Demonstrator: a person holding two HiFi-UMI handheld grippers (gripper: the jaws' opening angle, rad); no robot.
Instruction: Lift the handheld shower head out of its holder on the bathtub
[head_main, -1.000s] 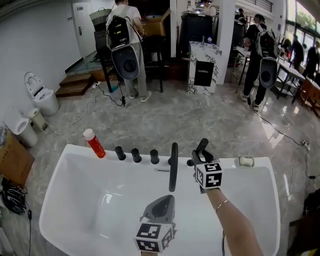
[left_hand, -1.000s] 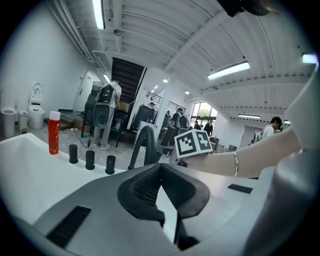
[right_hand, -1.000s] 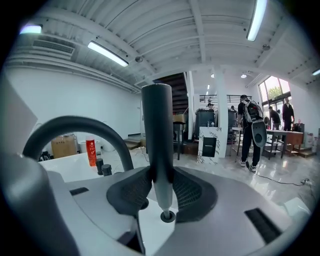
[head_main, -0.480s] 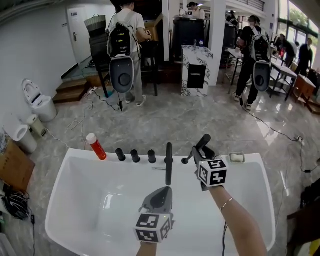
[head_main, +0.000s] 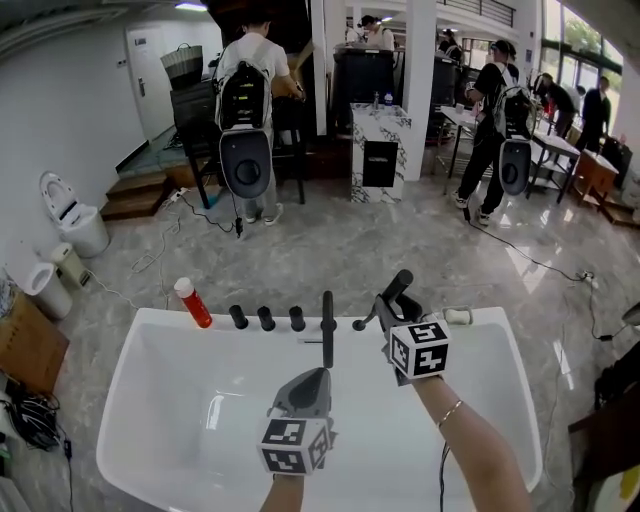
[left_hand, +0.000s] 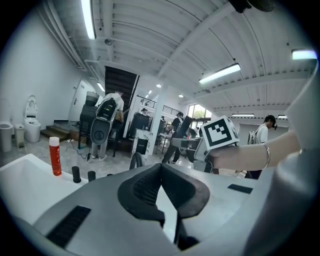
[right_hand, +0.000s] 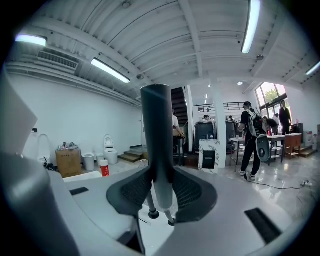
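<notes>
The black handheld shower head (right_hand: 157, 140) stands upright between the pads of my right gripper (right_hand: 160, 192), which is shut on its handle; a thin hose end hangs below. In the head view the right gripper (head_main: 392, 302) holds the shower head (head_main: 399, 286) above the far rim of the white bathtub (head_main: 150, 350), just right of the small black holder (head_main: 357, 325). My left gripper (head_main: 316, 378) hovers over the tub's middle, shut and empty. Its own view shows the left gripper (left_hand: 160, 167) with pads meeting, and the shower head (left_hand: 181, 132) ahead to the right.
On the far rim stand a black faucet spout (head_main: 327, 328), three black knobs (head_main: 266, 318), a red bottle (head_main: 192, 303) and a soap dish (head_main: 458, 316). Toilets (head_main: 72, 212) stand at the left. People with backpacks (head_main: 246, 140) work beyond on the marble floor.
Both grippers have risen. The right gripper has carried the shower head up, away from the tub rim. The left gripper stays shut and empty.
</notes>
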